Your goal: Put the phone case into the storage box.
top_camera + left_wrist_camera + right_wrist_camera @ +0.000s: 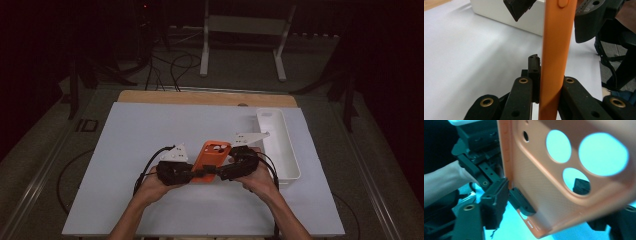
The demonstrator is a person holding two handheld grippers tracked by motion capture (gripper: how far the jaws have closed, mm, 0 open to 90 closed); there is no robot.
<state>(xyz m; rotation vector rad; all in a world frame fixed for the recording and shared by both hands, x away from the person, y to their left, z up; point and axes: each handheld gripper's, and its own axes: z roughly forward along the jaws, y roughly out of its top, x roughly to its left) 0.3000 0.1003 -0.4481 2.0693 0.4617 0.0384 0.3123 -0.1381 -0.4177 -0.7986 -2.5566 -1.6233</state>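
orange phone case passing between two hand-held grippers

black jaws of the left hand-held gripper [546,85] are clamped narrow on the thin edge of the orange phone case [555,50], which stands on edge between them. in the high view the case [210,159] hangs just above the white table [150,130], held between the two hand-held grippers, with the white bin [280,142] just to its right. the right hand-held gripper [544,202] has its jaws standing apart on either side of the case [554,182]; one pad shows through a camera cut-out and does not seem to press, so the left grip looks to carry the case alone.

the case is probably light, thin and flexible, a soft rubbery shell that bends under an off-centre pinch. its textured back should give fair friction, but the side wall is narrow and could twist or slip. the solid lower panel or a long side rail looks the safest hold; the thin bridges around the lens holes are best avoided.
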